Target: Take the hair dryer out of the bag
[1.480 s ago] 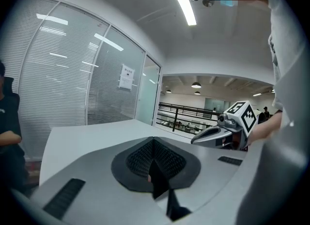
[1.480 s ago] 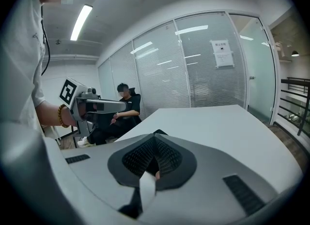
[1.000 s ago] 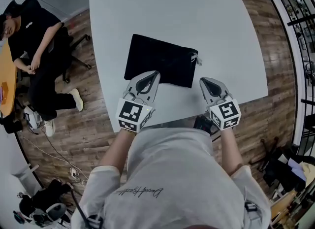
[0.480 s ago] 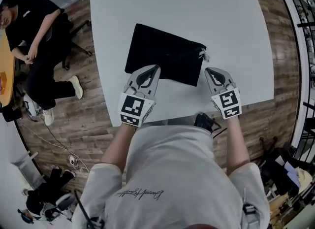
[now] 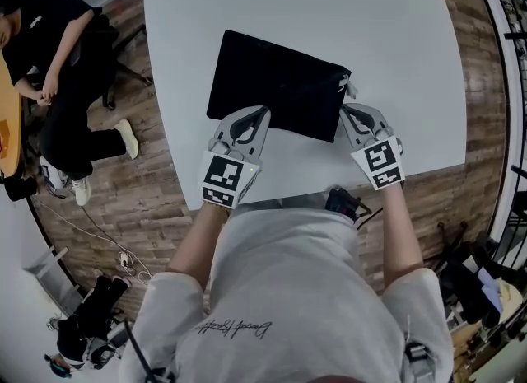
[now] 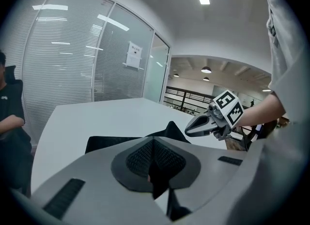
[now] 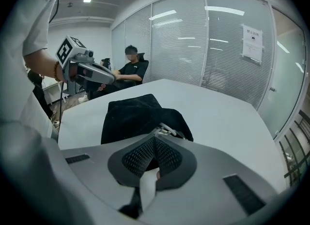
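Head view: a white table (image 5: 329, 11) carries the black bag (image 5: 276, 85) flat at centre, the hair dryer unseen, presumably inside. Left gripper (image 5: 262, 112) and right gripper (image 5: 345, 111), both pinched shut and empty, sit at its lower edge. The right is beside the drawstring (image 5: 347, 86), likely to open the mouth.

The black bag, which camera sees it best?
The head view. It looks down on nearly the whole black bag lying flat on the white table, cord at its right end. The left gripper view catches only a low strip behind the jaws; the right gripper view shows one bunched end, partly blocked.
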`<state>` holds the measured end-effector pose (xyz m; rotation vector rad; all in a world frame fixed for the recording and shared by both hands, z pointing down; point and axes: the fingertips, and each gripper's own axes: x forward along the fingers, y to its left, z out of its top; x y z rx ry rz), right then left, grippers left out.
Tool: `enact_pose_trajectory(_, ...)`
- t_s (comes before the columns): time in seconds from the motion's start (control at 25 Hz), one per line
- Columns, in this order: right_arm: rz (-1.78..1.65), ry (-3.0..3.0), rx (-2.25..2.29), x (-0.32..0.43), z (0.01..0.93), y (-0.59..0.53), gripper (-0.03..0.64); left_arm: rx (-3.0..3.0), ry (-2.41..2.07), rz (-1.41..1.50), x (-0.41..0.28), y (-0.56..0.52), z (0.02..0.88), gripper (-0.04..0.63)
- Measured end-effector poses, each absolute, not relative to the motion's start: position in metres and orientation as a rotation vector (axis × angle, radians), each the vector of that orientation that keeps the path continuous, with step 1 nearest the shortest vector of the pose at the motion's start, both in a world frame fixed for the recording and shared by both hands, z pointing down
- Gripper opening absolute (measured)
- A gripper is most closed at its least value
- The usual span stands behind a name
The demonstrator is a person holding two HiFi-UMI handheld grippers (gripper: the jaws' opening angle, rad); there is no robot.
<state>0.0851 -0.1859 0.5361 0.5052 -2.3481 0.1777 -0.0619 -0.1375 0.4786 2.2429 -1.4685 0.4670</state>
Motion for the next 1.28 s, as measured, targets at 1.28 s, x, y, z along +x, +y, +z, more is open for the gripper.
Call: enact_pose_trajectory(1.28,-0.620,-2.148,-0.143,0.047,0.578,-0.193,0.259,2.155,-1.411,0.537,-0.061,-0.137,0.519,0.011)
